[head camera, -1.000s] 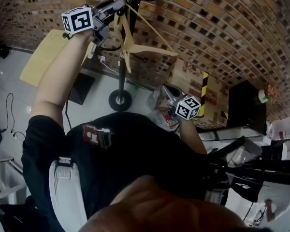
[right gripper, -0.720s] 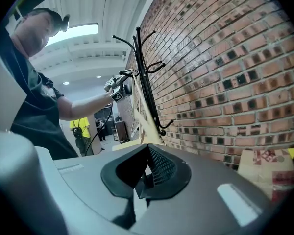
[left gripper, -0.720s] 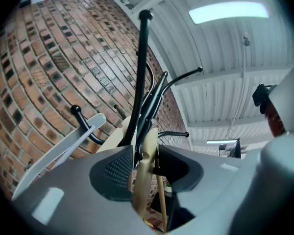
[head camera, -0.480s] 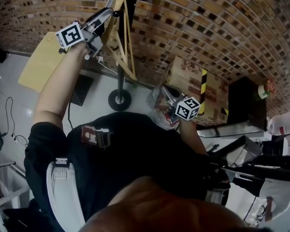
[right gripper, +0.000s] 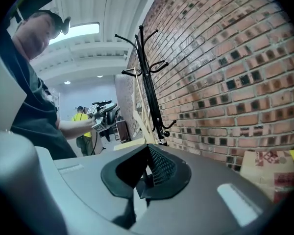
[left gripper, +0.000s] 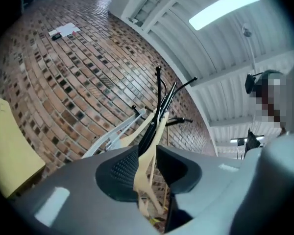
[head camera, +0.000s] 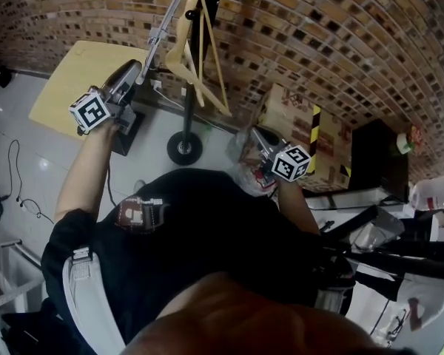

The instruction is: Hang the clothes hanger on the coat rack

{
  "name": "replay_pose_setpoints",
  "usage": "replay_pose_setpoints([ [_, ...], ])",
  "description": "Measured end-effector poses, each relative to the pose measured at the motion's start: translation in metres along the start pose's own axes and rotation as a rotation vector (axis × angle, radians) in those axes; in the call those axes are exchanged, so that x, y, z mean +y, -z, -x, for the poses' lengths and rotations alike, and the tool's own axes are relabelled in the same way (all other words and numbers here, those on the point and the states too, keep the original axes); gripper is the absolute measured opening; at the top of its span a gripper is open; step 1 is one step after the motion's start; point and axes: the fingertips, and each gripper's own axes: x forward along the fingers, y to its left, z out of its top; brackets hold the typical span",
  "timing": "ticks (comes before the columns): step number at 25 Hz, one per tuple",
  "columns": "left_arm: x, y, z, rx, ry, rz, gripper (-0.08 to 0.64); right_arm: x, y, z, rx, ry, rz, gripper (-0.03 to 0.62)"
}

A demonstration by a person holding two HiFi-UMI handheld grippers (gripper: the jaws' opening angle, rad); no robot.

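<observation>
- Hanging from the top of the black coat rack (head camera: 189, 102), the wooden clothes hanger (head camera: 180, 44) sits tilted, its lower corner swung out toward the left gripper (head camera: 135, 71).
- A grey bar (head camera: 163, 28) slants down from the rack top alongside the hanger. Cannot tell what it belongs to.
- Rack pole stands just off the brick wall (head camera: 340, 43), round base on the floor (head camera: 29, 124).
- Left gripper: low and left of the hanger, near its lower corner, no contact visible in the head view.
- Left fingers (left gripper: 118, 168) are released and have just been closing. The hanger's arm (left gripper: 143, 164) shows through the gap and the pads are not on it.
- Right gripper (head camera: 257, 136): down by the person's torso, well apart from the rack. Its fingers (right gripper: 161, 168) are clenched together, nothing between them.
- From the right gripper view, the hanger (right gripper: 142, 124) hangs close beside the rack pole (right gripper: 149, 97).
- Open room: bare floor to the left of the rack base.
- Edges: a yellow board (head camera: 74, 80) lies against the wall on the left, a dark box (head camera: 126, 133) just beside the base, and loose cables (head camera: 15, 176) at the far left.
- Right of the rack is tighter: a black cabinet (head camera: 374, 161) stands against the wall.
- Cardboard box (head camera: 288, 109) at the wall, between rack and cabinet. Contents not visible.
- Clear plastic bag (head camera: 243, 170) just beside the right gripper, something red inside. Cannot tell what.
</observation>
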Motion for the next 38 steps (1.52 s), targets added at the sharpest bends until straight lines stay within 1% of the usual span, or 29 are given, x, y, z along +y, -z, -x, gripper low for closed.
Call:
replay_pose_setpoints([
  [2, 0.012, 0.025, 0.024, 0.038, -0.048, -0.026, 0.083, 0.002, -0.002, -0.002, 0.003, -0.006, 0.007, 0.014],
  [4, 0.023, 0.047, 0.046, 0.064, -0.109, -0.049, 0.074, 0.004, -0.003, -0.004, 0.003, -0.012, 0.011, 0.014],
  [8, 0.038, 0.096, 0.078, 0.131, -0.174, -0.047, 0.065, 0.011, -0.005, -0.007, 0.009, -0.024, 0.015, 0.014],
  [11, 0.046, 0.125, 0.097, 0.188, -0.239, -0.069, 0.029, 0.017, -0.003, -0.011, 0.014, -0.033, 0.014, 0.014],
  [13, 0.045, 0.144, 0.108, 0.213, -0.255, -0.069, 0.003, 0.018, 0.000, -0.013, 0.004, -0.033, -0.001, 0.014],
  [14, 0.044, 0.154, 0.111, 0.224, -0.255, -0.060, 0.002, 0.018, 0.001, -0.014, -0.005, -0.031, -0.012, 0.014],
  [17, 0.038, 0.192, 0.116, 0.286, -0.238, -0.026, 0.001, 0.018, 0.010, -0.015, -0.023, -0.020, -0.051, 0.014],
  [19, 0.032, 0.210, 0.115, 0.330, -0.220, -0.019, 0.000, 0.015, 0.016, -0.016, -0.019, -0.003, -0.070, 0.012],
  [22, 0.023, 0.219, 0.110, 0.357, -0.192, -0.032, 0.001, 0.008, 0.026, -0.016, 0.015, 0.029, -0.071, 0.012],
  [25, 0.019, 0.215, 0.104, 0.363, -0.175, -0.054, 0.002, 0.005, 0.032, -0.014, 0.041, 0.042, -0.060, 0.011],
  [29, 0.018, 0.210, 0.098, 0.357, -0.171, -0.059, 0.001, 0.007, 0.032, -0.009, 0.041, 0.041, -0.055, 0.012],
  [34, 0.011, 0.217, 0.090, 0.373, -0.146, -0.061, 0.002, 0.003, 0.031, -0.002, 0.042, 0.052, -0.046, 0.012],
  [38, 0.005, 0.217, 0.087, 0.391, -0.155, -0.060, 0.002, 0.002, 0.032, 0.002, 0.040, 0.057, -0.043, 0.012],
])
